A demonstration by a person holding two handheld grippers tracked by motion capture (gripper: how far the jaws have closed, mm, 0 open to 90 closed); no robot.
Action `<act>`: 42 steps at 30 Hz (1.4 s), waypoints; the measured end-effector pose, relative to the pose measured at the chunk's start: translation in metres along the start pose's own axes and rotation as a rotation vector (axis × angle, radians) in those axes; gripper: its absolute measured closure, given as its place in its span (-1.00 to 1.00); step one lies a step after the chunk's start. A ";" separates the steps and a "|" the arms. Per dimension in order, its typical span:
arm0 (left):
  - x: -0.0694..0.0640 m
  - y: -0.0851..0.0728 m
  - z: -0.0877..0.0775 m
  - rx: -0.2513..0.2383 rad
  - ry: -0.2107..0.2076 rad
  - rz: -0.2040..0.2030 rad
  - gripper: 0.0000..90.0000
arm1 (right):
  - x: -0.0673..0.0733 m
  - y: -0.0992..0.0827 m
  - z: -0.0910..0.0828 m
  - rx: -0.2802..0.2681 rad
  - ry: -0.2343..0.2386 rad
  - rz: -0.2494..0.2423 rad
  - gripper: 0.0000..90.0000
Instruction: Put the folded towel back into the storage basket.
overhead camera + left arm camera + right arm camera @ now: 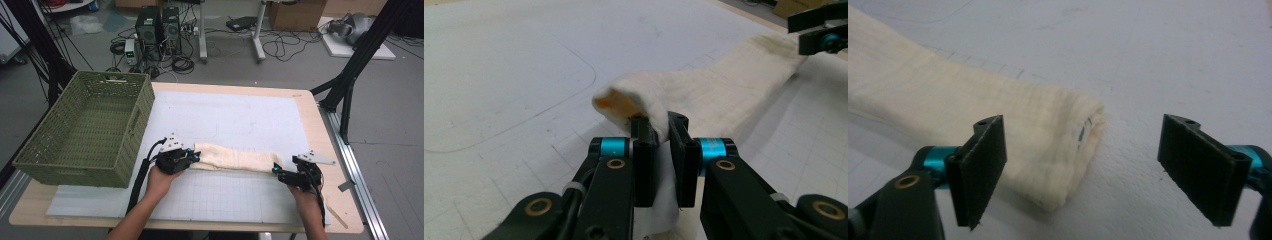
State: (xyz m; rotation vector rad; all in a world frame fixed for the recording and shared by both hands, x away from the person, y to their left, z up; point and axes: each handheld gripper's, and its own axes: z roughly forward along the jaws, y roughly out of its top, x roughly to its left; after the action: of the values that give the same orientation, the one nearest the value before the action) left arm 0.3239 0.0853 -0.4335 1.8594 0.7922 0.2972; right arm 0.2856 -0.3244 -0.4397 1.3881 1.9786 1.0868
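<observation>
We've got a cream towel folded into a long strip, lying across the near part of the white mat, w/ the green basket off to the left on the table. The left gripper is clamped on the towel's left end; in the left gripper view its jaws pinch a fold of cloth and that end is lifted a bit, an orange patch showing inside the fold. The right gripper is at the other end w/ jaws spread wide and nothing between the pads. In the right gripper view the towel's end sits between the jaws but nearer the left one, flat on the mat, touching neither.

What could go wrong, as we judge it:

- Off-centre approach on the right. The end lies close to one jaw, so closing now may catch just the top layer or a corner, and the rest sags open when we lift.
- Jaws too high. If we close above the cloth we get nothing; too low and the pads scrape the mat and push the end away instead of gripping.
- Left pinch looks shallow, only a thin fold is held. Any pull from the right could drag it out, esp. if we tension the strip.
- Uneven lift: one end up, the other still flat, and the folds slide apart, so it unrolls.
- The basket wall is near the left hand; a swing that way may snag the cable or cloth on the rim.
</observation>
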 end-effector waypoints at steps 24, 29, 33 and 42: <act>-0.001 -0.005 -0.009 -0.019 0.014 0.016 0.82 | 0.008 0.001 0.022 0.101 0.138 0.025 0.64; -0.002 -0.006 -0.011 -0.026 0.012 0.017 0.83 | 0.010 0.001 0.019 0.080 0.133 -0.014 0.76; -0.002 -0.006 -0.012 -0.032 0.016 0.015 0.82 | 0.010 0.002 0.016 0.060 0.138 -0.045 0.76; -0.003 -0.003 -0.029 -0.113 0.026 0.027 0.83 | 0.012 0.006 0.006 -0.032 0.181 -0.087 0.76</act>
State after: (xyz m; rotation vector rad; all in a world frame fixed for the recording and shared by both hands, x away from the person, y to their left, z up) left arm 0.3048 0.1050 -0.4229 1.7649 0.7533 0.3767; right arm 0.2888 -0.3107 -0.4374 1.2118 2.1171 1.2363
